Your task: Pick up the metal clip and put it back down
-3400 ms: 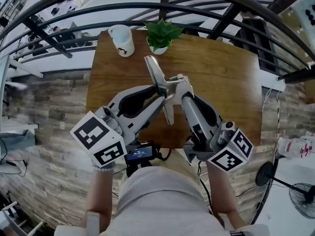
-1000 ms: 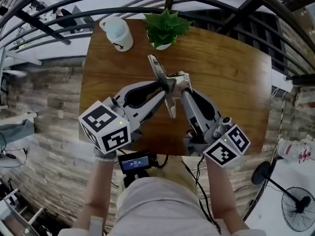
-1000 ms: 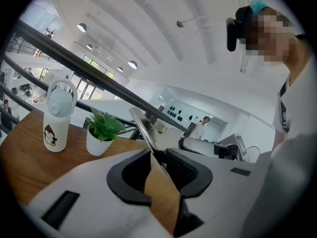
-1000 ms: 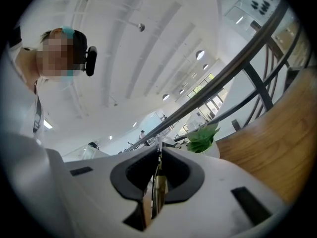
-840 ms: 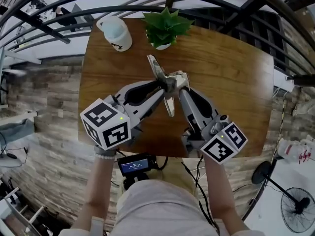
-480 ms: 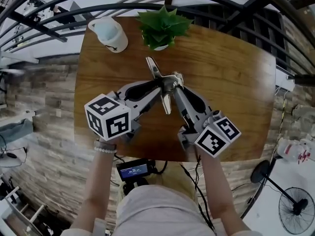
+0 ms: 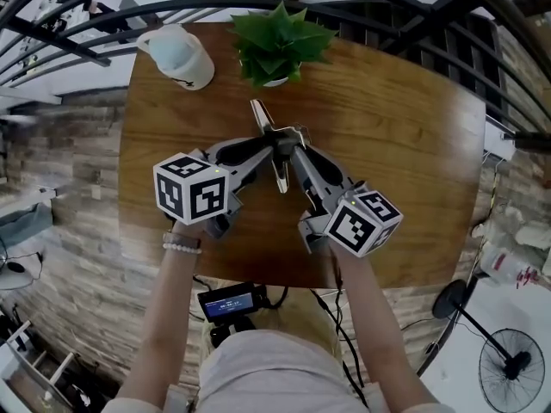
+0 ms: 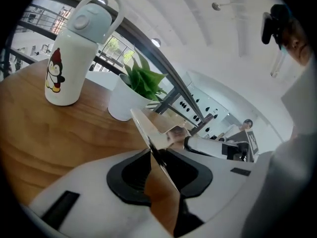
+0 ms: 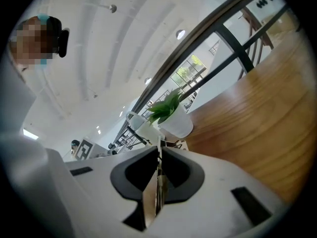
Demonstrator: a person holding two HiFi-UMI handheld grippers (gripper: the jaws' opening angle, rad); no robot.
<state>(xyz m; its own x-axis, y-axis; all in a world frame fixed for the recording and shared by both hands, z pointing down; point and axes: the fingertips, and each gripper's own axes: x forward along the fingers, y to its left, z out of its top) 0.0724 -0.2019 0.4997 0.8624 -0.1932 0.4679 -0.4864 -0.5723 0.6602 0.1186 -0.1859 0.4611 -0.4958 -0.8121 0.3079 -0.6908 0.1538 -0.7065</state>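
I am lowering my left gripper (image 7: 269, 147) and my right gripper (image 7: 293, 142) together, bringing the shiny silver metal clip (image 7: 279, 172) pinched in both down toward the brown wooden table (image 7: 405, 144). In the head view they are drifting toward twelve o'clock and shrinking.

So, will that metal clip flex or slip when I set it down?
Probably stiff: the metal clip looks straight with the left gripper and right gripper both clamped on it. Its mirror-like faces look slippery, so it might slide in the grip. Thin and flat, it should lie still, not roll.
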